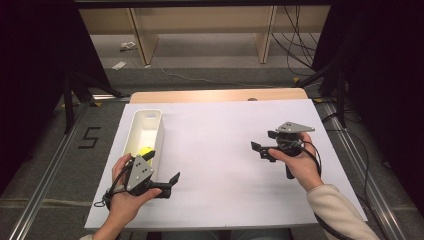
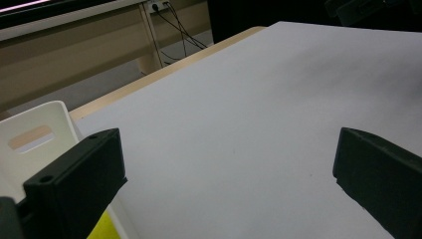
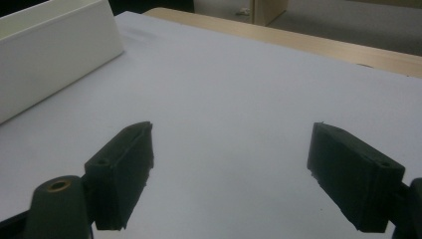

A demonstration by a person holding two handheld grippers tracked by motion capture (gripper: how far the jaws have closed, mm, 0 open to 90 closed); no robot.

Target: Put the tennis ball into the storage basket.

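Observation:
My left gripper [image 1: 161,166] is held low over the white sheet [image 1: 225,150] at the near left, beside the near end of a long white bin [image 1: 151,116]. Its jaws stand wide apart with nothing between them, as the left gripper view [image 2: 229,174] confirms. A yellow object [image 1: 146,150] lies inside the bin, close to the upper jaw; a corner of it [image 2: 107,230] peeks out beside the left jaw. My right gripper [image 1: 264,140] hovers at the right of the sheet, pointing left, open and empty [image 3: 229,169].
The bin [image 3: 50,55] lies far off to the left in the right gripper view, its end wall [image 2: 30,139] with a handle slot close in the left gripper view. The wooden table edge [image 1: 215,95] runs along the back. Cables trail from both grippers.

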